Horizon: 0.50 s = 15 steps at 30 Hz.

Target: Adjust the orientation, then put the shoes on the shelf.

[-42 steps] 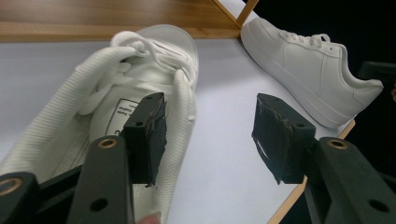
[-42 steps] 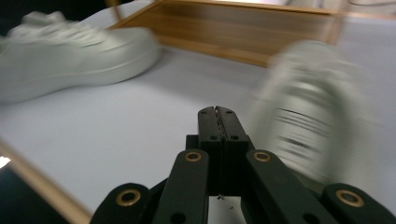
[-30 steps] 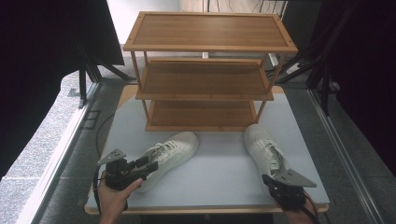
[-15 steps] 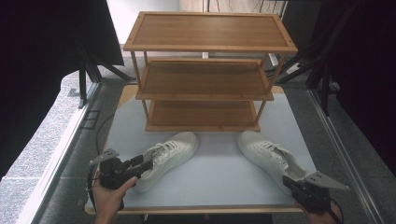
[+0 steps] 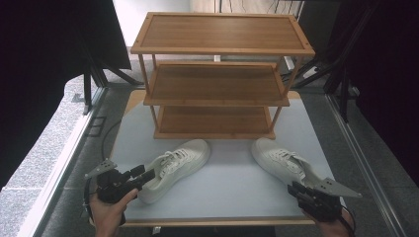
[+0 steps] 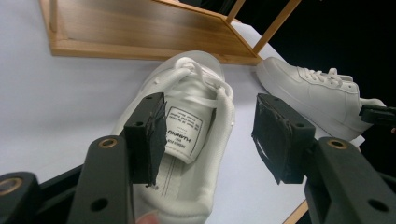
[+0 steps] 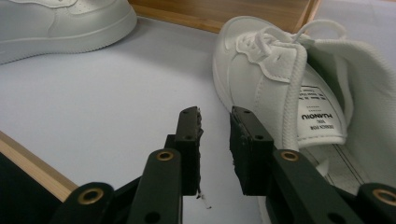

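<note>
Two white sneakers lie on the white table in front of a wooden rack. The left sneaker [image 5: 175,163] [image 6: 196,107] points toward the rack, heel toward me. My left gripper [image 5: 146,174] [image 6: 210,130] is open wide at its heel, one jaw over the insole by the tongue label, the other outside the collar. The right sneaker [image 5: 284,163] [image 7: 280,70] lies angled, toe toward the rack's right foot. My right gripper [image 5: 295,188] [image 7: 215,116] sits just off its heel, jaws a narrow gap apart with nothing between them.
The three-tier wooden rack [image 5: 217,89] stands at the back of the table [image 5: 232,190], all shelves bare. The table's wooden front edge [image 7: 28,168] runs close under my right gripper. Dark curtains and stands flank both sides.
The right sneaker has swung its toe leftward and slid nearer. My right gripper has come off its heel and drawn back to the table's near edge. The left gripper and sneaker barely moved.
</note>
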{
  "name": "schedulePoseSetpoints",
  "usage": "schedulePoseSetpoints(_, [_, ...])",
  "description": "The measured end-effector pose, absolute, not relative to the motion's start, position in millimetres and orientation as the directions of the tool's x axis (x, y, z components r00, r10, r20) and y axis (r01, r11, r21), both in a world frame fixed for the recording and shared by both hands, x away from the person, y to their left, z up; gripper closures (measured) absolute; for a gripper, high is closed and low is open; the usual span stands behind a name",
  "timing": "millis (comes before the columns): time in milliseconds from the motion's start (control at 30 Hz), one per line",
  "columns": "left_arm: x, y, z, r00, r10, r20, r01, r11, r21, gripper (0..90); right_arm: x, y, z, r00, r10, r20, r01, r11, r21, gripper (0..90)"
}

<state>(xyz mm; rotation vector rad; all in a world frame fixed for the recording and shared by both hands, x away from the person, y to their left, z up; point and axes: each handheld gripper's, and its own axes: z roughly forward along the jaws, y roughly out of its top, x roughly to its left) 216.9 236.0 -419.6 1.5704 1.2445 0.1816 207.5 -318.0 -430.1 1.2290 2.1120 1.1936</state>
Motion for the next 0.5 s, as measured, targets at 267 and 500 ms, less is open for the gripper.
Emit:
schedulePoseSetpoints(267, [213,239,-415,0.432,0.784,-0.447,0.595,0.125,0.794,43.9,211,-313,-421,-0.549,0.835,0.03,0.426,0.249,0.87,59.9])
schedulePoseSetpoints(500, [221,237,-411,0.443,0.788,-0.428,0.593,0.1,0.799,43.6,215,-320,-406,-0.55,0.835,0.011,0.394,0.248,0.885,53.0])
